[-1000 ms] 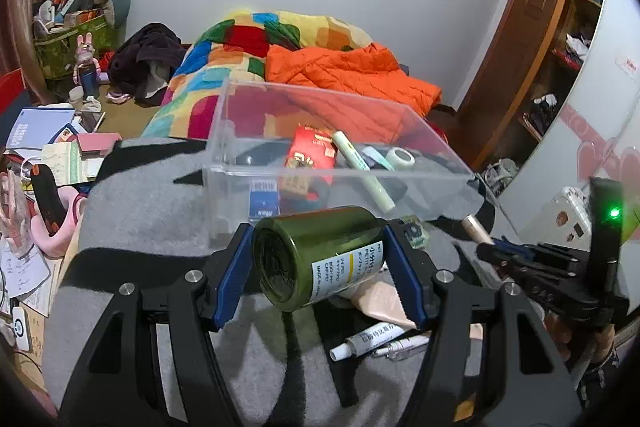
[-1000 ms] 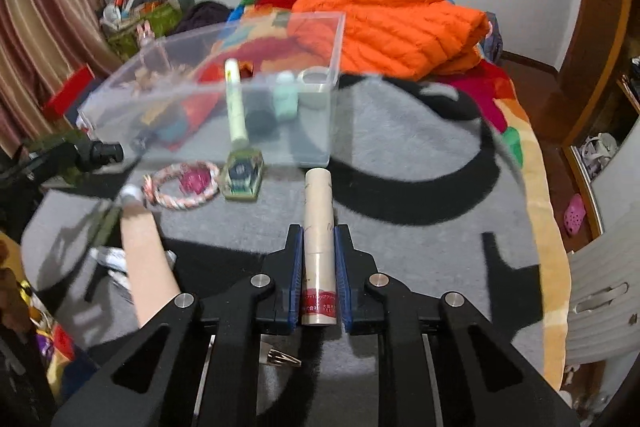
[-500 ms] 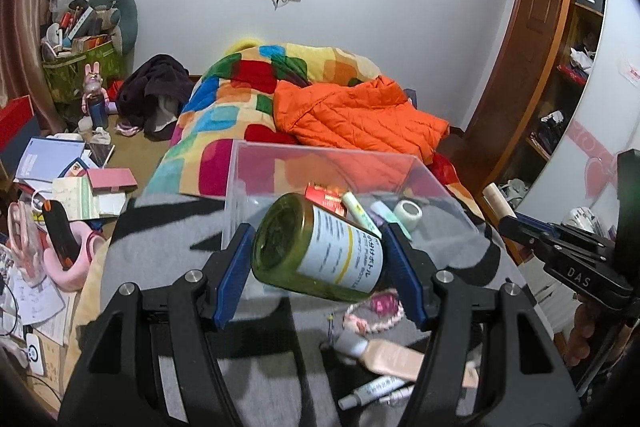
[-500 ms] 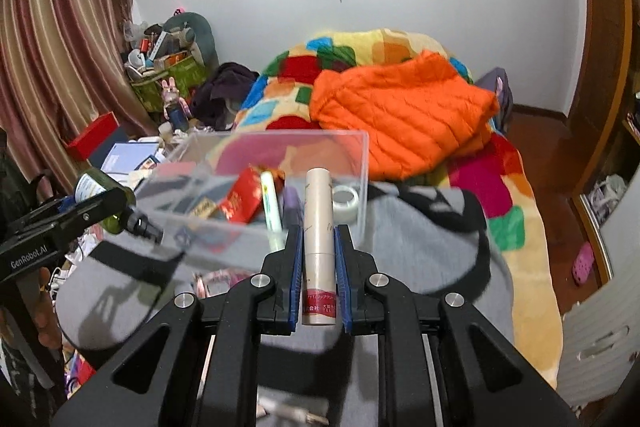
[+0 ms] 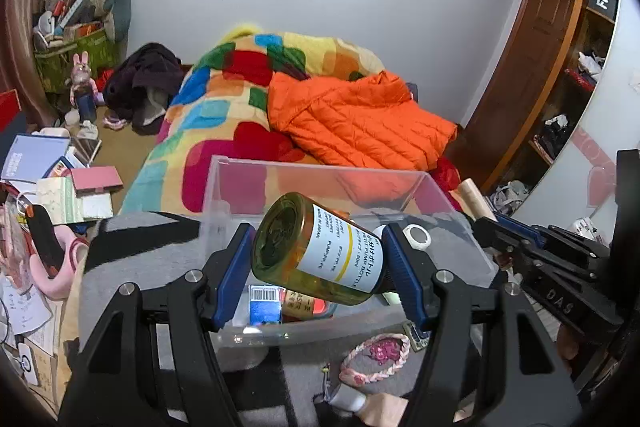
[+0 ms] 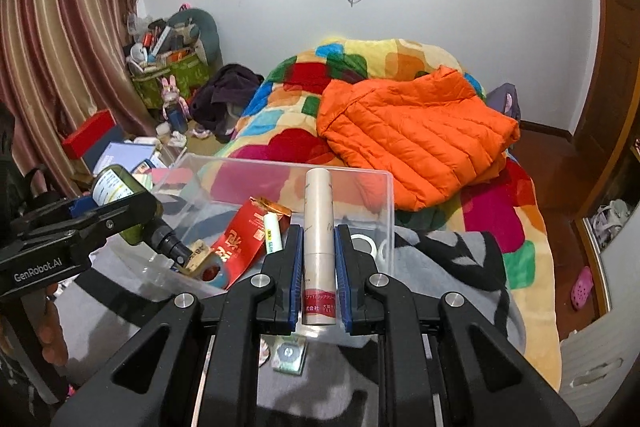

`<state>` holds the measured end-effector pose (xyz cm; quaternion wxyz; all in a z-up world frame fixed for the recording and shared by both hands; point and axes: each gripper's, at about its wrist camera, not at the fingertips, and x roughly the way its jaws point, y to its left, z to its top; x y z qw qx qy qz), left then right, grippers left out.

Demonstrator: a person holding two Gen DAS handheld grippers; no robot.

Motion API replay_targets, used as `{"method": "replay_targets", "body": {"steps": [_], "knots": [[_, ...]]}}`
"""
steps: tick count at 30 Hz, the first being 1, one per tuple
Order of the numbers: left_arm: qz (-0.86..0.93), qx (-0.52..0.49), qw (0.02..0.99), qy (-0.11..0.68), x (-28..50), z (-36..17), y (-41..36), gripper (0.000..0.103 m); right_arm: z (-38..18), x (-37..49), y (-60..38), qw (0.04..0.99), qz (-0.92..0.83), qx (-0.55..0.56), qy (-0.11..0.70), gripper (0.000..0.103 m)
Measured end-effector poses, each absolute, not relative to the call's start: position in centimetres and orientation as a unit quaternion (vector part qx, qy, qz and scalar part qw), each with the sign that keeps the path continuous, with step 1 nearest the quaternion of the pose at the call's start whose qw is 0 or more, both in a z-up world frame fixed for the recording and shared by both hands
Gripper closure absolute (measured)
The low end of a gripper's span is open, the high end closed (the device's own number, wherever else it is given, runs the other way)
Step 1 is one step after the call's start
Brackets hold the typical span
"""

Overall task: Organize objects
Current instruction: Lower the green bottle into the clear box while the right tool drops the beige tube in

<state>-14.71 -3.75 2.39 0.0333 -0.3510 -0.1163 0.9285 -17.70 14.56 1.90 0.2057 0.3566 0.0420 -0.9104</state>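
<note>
One clear plastic storage box (image 5: 224,187) is sitting on the bed; two black grippers are holding one green glass bottle (image 5: 316,251) and one beige cardboard tube (image 6: 319,223); one orange puffer jacket (image 6: 412,135) is lying behind.

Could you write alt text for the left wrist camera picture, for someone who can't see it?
The left hand-held gripper holds a green pump bottle sideways above a clear plastic bin that already holds small items. The bin sits on a grey blanket, with an orange jacket on the bed behind.

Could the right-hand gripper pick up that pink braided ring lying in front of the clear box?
Probably not now: the right gripper is shut on the beige tube. The pink braided ring lies uncovered.
</note>
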Motion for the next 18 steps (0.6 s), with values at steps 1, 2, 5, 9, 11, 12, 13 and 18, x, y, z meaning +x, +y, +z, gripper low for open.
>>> {"method": "replay_targets", "body": {"steps": [1, 2, 5, 9, 11, 12, 13, 18], "knots": [[0.927, -0.355, 0.034, -0.117, -15.1, 2.1, -3.8, 0.039, 1.5, -18.3, 14.3, 0.206, -0.907, 0.363, 0.044, 0.089], [0.924, -0.363, 0.034, -0.118, -15.7, 1.6, -3.6, 0.039, 1.1, -18.7, 14.1, 0.208, -0.905, 0.369, 0.046, 0.089], [0.917, -0.379, 0.035, -0.121, -16.9, 0.5, -3.5, 0.039, 0.0, -19.6, 13.7, 0.212, -0.897, 0.386, 0.051, 0.089], [0.908, -0.399, 0.034, -0.121, -18.1, -1.1, -3.3, 0.039, -1.6, -20.9, 13.0, 0.212, -0.886, 0.407, 0.064, 0.089], [0.907, -0.404, 0.032, -0.112, -18.3, -1.6, -3.0, 0.039, -2.2, -21.3, 12.8, 0.215, -0.881, 0.415, 0.067, 0.089], [0.908, -0.405, 0.031, -0.105, -18.3, -1.7, -2.8, 0.039, -2.4, -21.5, 12.7, 0.216, -0.879, 0.42, 0.067, 0.089], [0.908, -0.406, 0.032, -0.101, -18.3, -1.7, -2.5, 0.039, -2.7, -21.7, 12.6, 0.217, -0.876, 0.424, 0.068, 0.089], [0.906, -0.413, 0.039, -0.084, -18.0, -1.9, -1.6, 0.039, -3.6, -21.8, 12.5, 0.221, -0.868, 0.439, 0.07, 0.089]]}}
